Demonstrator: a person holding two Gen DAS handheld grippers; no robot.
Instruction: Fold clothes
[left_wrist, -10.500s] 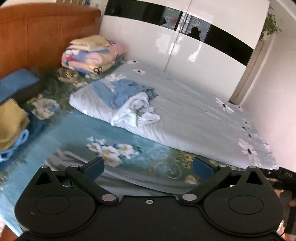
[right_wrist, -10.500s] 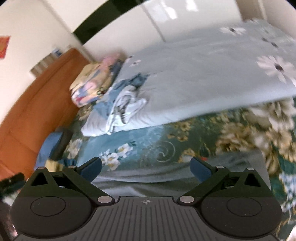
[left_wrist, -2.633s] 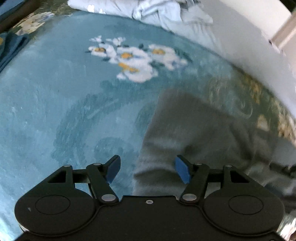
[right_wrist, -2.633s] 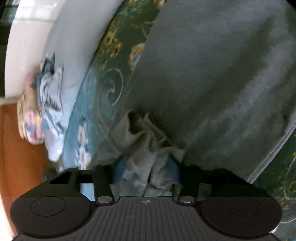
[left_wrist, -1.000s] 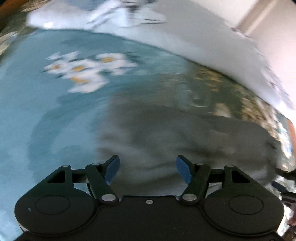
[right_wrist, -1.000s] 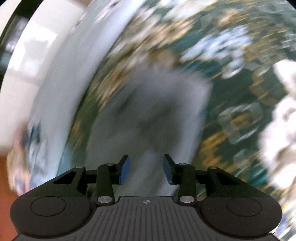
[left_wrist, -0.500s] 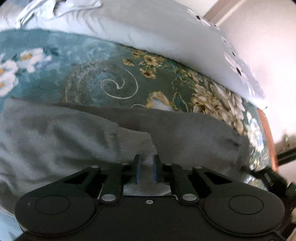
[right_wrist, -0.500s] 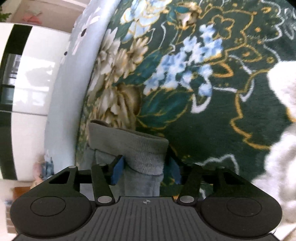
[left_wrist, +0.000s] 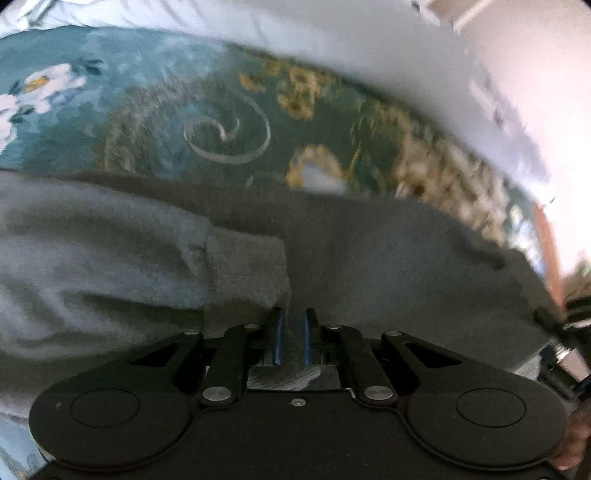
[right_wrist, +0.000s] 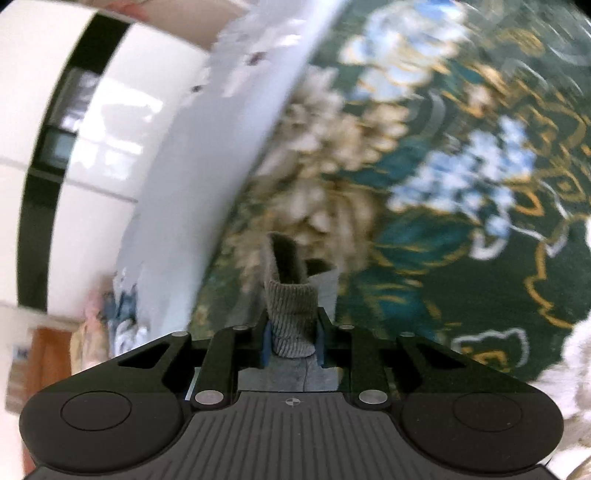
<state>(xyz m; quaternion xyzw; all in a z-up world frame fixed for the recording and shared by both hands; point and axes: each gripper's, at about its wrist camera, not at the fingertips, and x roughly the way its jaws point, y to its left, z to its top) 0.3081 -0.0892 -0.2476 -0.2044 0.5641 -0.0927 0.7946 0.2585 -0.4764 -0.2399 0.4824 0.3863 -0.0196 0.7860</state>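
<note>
A grey sweatshirt lies across the floral bedspread in the left wrist view, one sleeve folded over it and ending in a cuff. My left gripper is shut on a pinch of the grey fabric just right of that cuff. In the right wrist view a ribbed grey cuff stands up between the blue pads of my right gripper. Its jaws are closing and the pads press the cuff's sides. The garment below that cuff is hidden by the gripper.
A pale blue sheet covers the far side of the bed, also seen as the pale sheet beside the dark green floral spread. A glossy white wardrobe stands behind. Something white and fluffy lies at the right edge.
My left gripper slid right over the sweatshirt and went from wide open to shut on its fabric. My right gripper's jaws narrowed onto the ribbed cuff and raised it off the spread.
</note>
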